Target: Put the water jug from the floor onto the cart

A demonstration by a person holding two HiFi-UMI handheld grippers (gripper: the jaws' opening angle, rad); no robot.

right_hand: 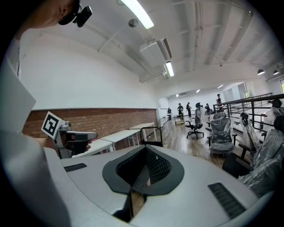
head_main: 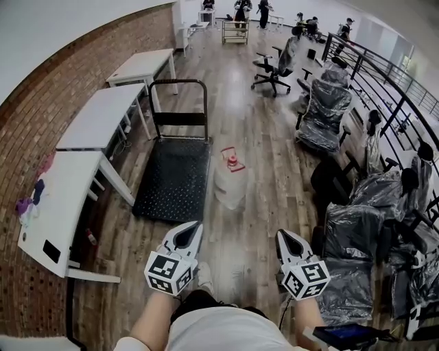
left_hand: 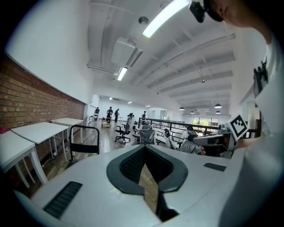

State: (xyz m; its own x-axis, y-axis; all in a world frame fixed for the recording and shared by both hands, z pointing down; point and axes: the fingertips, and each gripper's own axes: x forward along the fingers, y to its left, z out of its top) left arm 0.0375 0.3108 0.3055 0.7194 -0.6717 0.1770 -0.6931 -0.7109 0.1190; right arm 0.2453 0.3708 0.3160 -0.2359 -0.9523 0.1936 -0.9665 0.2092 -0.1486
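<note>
A clear water jug with a red cap and red handle stands upright on the wooden floor, just off the right edge of the black platform cart. The cart's deck is bare, and its black push handle rises at the far end. That handle also shows in the left gripper view and the right gripper view. My left gripper and right gripper are held side by side near my body, short of the jug, pointing toward it. Both are shut with nothing between the jaws.
White tables line the brick wall at the left of the cart. Plastic-wrapped office chairs crowd the right side along a black railing. People stand at the far end of the room. Open wooden floor lies between me and the jug.
</note>
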